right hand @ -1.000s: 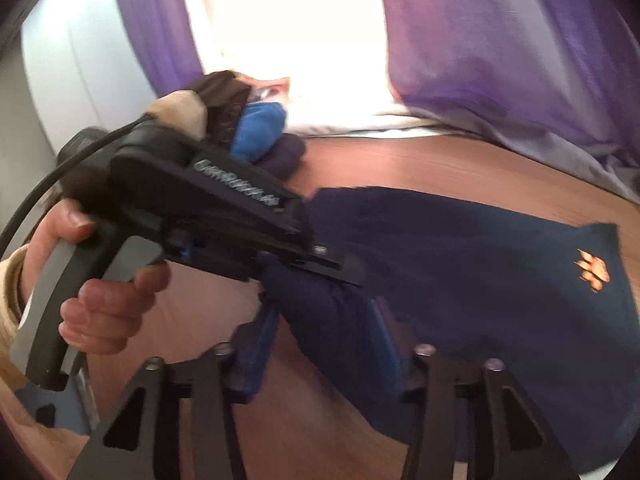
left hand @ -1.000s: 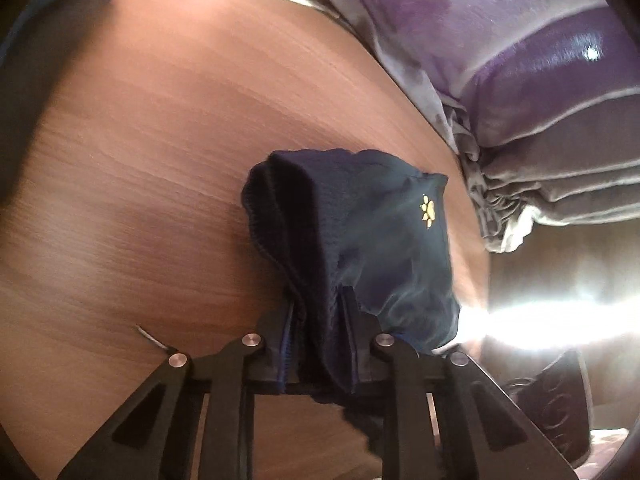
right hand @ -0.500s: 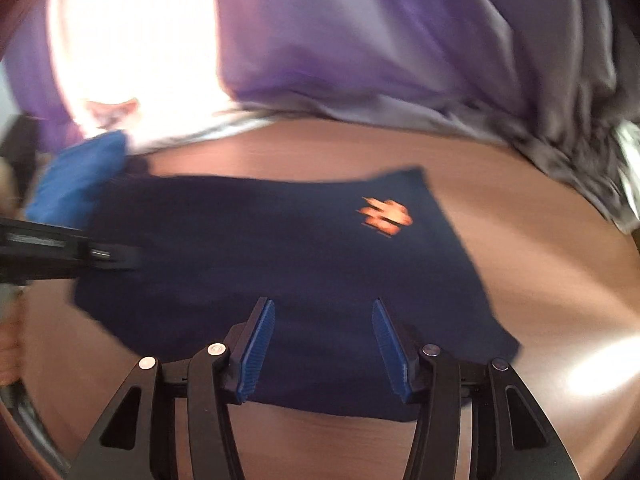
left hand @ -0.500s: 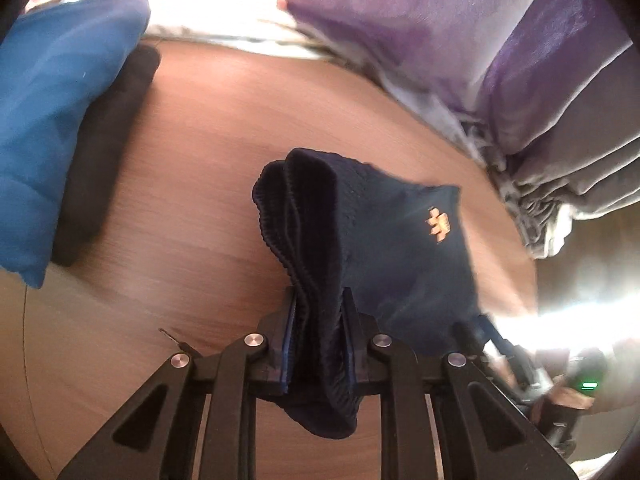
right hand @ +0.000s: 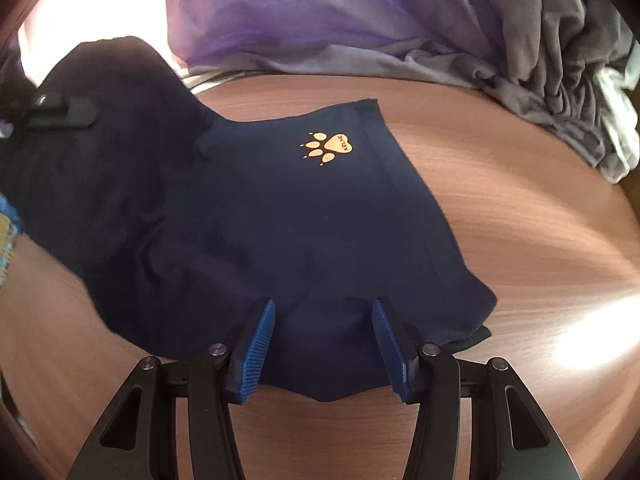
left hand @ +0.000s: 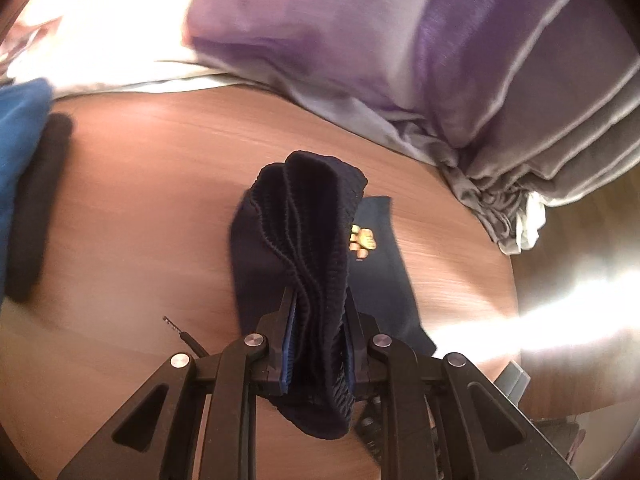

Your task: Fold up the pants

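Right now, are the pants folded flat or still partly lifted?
Partly lifted: the left gripper holds the bunched waistband above the table; the pants otherwise lie flat.

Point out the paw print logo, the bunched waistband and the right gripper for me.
paw print logo (right hand: 327, 147): right wrist view, on the heart-shaped pad.
bunched waistband (left hand: 316, 240): left wrist view, on its ribbed folds.
right gripper (right hand: 323, 312): right wrist view, between its blue pads.

Pants (right hand: 248, 216) on table (right hand: 520, 200); curtain (right hand: 360, 12) behind; cushion (left hand: 20, 128) at table's left edge.
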